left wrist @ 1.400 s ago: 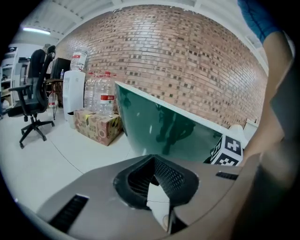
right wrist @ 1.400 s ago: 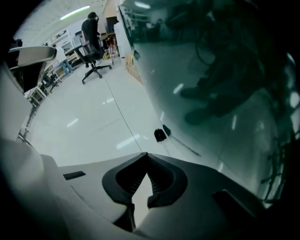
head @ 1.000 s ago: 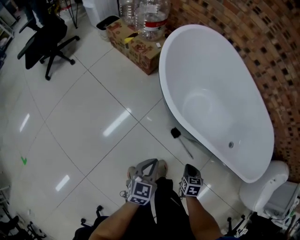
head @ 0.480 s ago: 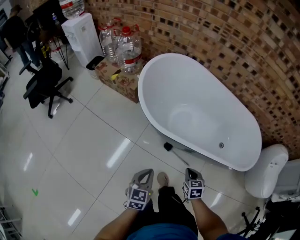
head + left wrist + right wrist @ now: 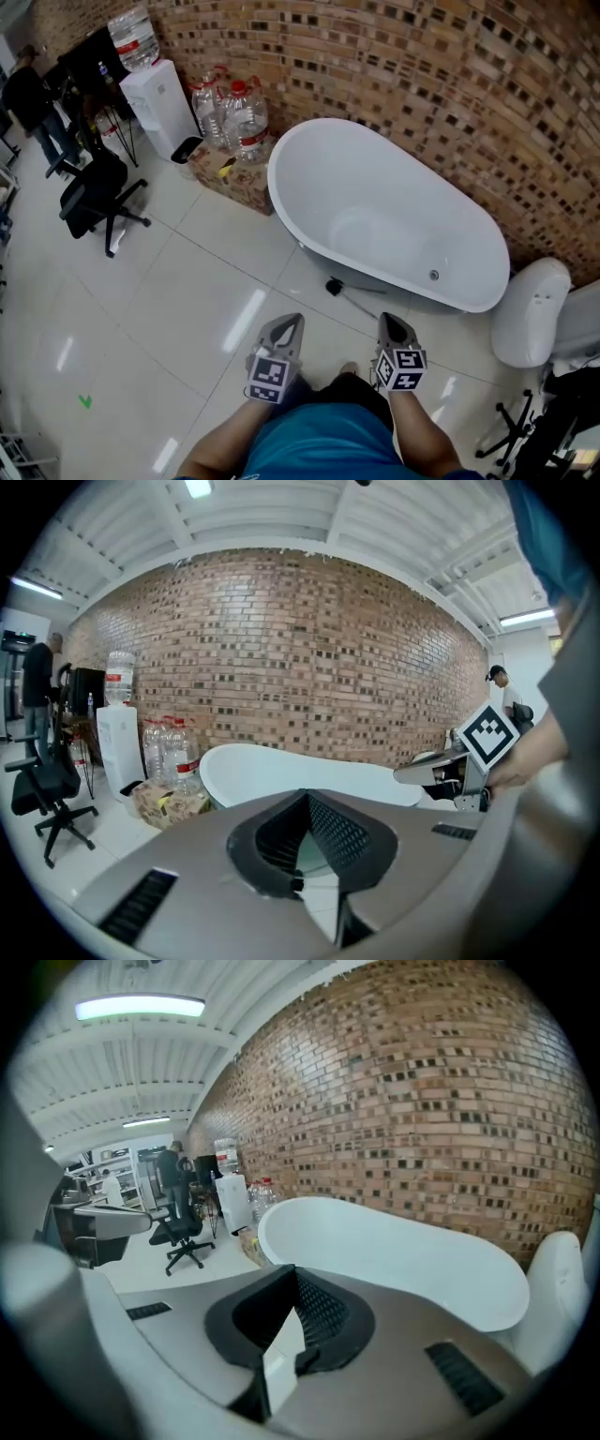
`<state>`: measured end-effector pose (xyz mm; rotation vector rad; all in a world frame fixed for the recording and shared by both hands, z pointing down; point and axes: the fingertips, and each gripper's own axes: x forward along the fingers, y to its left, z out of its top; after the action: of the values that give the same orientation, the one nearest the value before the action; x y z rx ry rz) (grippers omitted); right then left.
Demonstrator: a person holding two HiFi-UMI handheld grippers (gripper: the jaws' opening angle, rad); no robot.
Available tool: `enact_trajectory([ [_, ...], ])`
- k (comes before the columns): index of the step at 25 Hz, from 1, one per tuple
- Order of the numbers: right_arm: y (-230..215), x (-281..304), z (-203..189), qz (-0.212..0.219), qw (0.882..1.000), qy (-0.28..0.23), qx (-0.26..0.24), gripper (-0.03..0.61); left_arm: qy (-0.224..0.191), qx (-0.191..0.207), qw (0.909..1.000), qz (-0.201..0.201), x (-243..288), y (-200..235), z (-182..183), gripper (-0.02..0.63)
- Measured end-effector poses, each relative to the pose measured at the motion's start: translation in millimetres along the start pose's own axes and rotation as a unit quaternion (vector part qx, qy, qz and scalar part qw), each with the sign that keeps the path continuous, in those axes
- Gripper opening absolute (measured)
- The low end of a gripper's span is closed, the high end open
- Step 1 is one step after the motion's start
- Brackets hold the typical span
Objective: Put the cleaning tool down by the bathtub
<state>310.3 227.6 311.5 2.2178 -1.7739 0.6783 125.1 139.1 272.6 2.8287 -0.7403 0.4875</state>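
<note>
The cleaning tool (image 5: 334,286), a black head on a thin handle, lies on the white floor tiles against the near side of the white bathtub (image 5: 394,187). Both grippers are held low in the head view, well short of the tool and above the floor. My left gripper (image 5: 286,323) is shut with nothing in it, and so is my right gripper (image 5: 389,322). The left gripper view looks over its closed jaws (image 5: 305,792) at the bathtub (image 5: 281,766). The right gripper view shows its closed jaws (image 5: 292,1267) and the bathtub (image 5: 394,1241) beyond.
A brick wall (image 5: 422,84) runs behind the tub. A cardboard box (image 5: 230,173), water bottles (image 5: 239,117) and a white dispenser (image 5: 155,103) stand at the tub's left end. An office chair (image 5: 94,202) is at far left, a white toilet (image 5: 530,309) at right.
Both grippers have come up from near the floor, and the head view has risen and widened with them. The cleaning tool has stayed on the tiles by the tub.
</note>
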Motion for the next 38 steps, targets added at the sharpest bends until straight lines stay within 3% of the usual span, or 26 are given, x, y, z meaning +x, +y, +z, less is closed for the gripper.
enact_trajectory([
  [5,-0.7,-49.6,52.6,0.028,0.997,-0.065,-0.032,0.018,-0.049,-0.005,0.9982,0.036,-27.6,-26.0,46.0,0.000],
  [12,-13.2,-114.0,103.1,0.068,0.988,-0.134,-0.046,0.018,-0.079,-0.008,0.9949,0.062,-46.7,-83.2,82.1,0.000],
  [15,-34.4,-136.4,112.6,0.066,0.986,-0.151,-0.038,0.017,-0.116,0.009,0.9922,0.044,-44.9,-116.7,110.0,0.000],
  [18,-40.6,-163.8,120.4,0.049,0.983,-0.175,-0.023,0.017,-0.128,0.025,0.9913,0.023,-49.8,-131.8,122.9,0.000],
  [21,-30.9,-195.8,137.7,0.031,0.978,-0.204,-0.010,0.017,-0.131,0.026,0.9910,0.004,-56.2,-138.0,134.6,0.001],
  [27,-4.9,-236.0,171.5,0.007,0.967,-0.254,-0.021,0.017,-0.174,0.071,0.9808,-0.054,-71.7,-164.1,164.5,0.000],
  [32,9.9,-243.4,171.1,-0.006,0.965,-0.259,-0.025,0.015,-0.197,0.076,0.9754,-0.062,-92.5,-159.3,170.1,0.000],
  [38,14.1,-230.9,149.1,-0.014,0.973,-0.228,-0.033,0.015,-0.198,0.077,0.9757,-0.055,-94.9,-149.7,167.9,0.000],
])
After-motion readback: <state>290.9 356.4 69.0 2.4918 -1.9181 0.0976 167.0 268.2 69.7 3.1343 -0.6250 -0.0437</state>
